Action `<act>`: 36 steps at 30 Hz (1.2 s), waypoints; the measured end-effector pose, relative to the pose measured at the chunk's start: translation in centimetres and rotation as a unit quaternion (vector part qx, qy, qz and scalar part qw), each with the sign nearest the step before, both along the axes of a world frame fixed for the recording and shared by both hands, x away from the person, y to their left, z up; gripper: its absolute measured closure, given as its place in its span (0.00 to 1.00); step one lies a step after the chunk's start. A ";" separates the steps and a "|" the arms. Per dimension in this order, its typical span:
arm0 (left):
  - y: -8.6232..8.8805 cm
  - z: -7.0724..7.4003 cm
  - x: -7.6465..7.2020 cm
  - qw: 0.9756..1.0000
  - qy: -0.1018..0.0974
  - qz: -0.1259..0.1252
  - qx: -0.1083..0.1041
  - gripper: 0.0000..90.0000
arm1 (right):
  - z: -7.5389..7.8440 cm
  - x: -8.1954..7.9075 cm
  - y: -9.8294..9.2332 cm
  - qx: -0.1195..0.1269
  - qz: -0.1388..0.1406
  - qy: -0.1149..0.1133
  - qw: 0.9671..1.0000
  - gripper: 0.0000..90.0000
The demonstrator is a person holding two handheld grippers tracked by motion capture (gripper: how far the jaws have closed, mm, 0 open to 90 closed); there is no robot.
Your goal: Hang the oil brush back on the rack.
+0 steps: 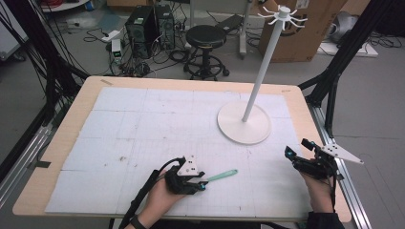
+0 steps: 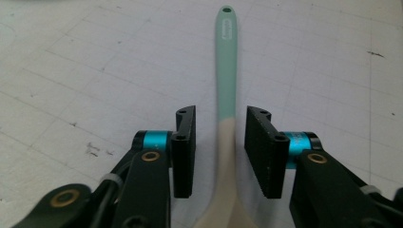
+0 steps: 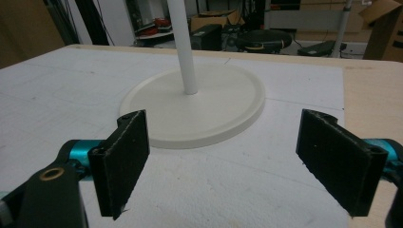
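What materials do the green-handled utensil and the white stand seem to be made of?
Utensil: probably silicone or soft plastic, matte; mint handle blends seamlessly into a cream lower part, with a moulded hanging hole. White stand: smooth, even white pole and round base, likely painted metal or plastic; the look leaves it open.

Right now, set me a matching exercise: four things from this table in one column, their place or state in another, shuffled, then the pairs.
Things:
1. spatula
2. left tool
3. right tool
4. white stand

States or places:
A. jaws wide apart, nothing between them, near the table's right edge
B. round base on the mat, tall pole with hooks on top
C. lies flat on the mat, mint handle pointing away from the tool around it
D. jaws on either side of a handle, pads not pressing on it

Pairs: 1-C, 2-D, 3-A, 4-B
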State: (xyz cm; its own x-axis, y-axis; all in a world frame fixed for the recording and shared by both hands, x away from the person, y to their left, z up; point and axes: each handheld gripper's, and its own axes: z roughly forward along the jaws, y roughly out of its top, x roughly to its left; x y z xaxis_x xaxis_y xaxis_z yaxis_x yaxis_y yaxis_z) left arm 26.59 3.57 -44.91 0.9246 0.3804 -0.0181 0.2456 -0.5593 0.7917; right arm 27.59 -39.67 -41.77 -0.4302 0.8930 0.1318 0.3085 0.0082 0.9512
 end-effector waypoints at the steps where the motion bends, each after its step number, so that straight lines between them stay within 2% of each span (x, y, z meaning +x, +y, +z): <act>1: 0.0 0.0 0.0 1.000 0.000 0.001 0.000 0.77 | 0.0 0.0 0.0 0.001 0.000 0.000 1.000 0.19; 5: -0.2 0.0 -0.3 1.000 -0.003 0.005 0.005 0.80 | 0.0 0.0 0.0 0.002 0.001 0.001 1.000 0.19; 10: -0.2 0.0 -0.4 1.000 -0.003 0.003 0.005 0.89 | 0.0 0.0 0.0 -0.001 0.001 0.001 1.000 0.19; 14: -0.2 0.0 -0.4 1.000 0.002 0.004 0.000 0.90 | 0.0 0.0 0.0 -0.004 0.001 0.001 1.000 0.19; 20: -0.2 0.0 -0.3 1.000 -0.004 -0.002 0.005 0.91 | -0.1 0.0 0.0 -0.001 0.000 0.002 1.000 0.19; 21: -0.2 0.0 -0.3 1.000 0.000 0.002 -0.001 0.91 | -0.1 0.0 0.0 -0.001 0.000 0.002 1.000 0.19; 25: 0.0 0.1 -0.2 1.000 -0.006 0.002 0.001 0.91 | -0.1 0.0 0.0 -0.002 0.000 0.002 1.000 0.20; 31: 0.7 0.9 0.3 1.000 -0.005 0.014 -0.027 0.91 | -0.1 0.0 0.0 -0.002 0.000 0.002 1.000 0.20; 36: 1.5 1.8 0.8 0.998 -0.004 0.022 -0.057 0.91 | -0.1 0.0 0.0 0.000 -0.001 0.003 1.000 0.20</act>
State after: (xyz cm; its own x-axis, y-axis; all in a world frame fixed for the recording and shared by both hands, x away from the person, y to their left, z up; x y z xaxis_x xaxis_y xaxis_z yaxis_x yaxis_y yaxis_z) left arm 27.42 5.05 -43.07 0.9075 0.4164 -0.0560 0.2607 -0.4536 0.8522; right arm 27.61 -39.71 -41.92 -0.4283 0.8935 0.1350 0.3139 0.0070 0.9494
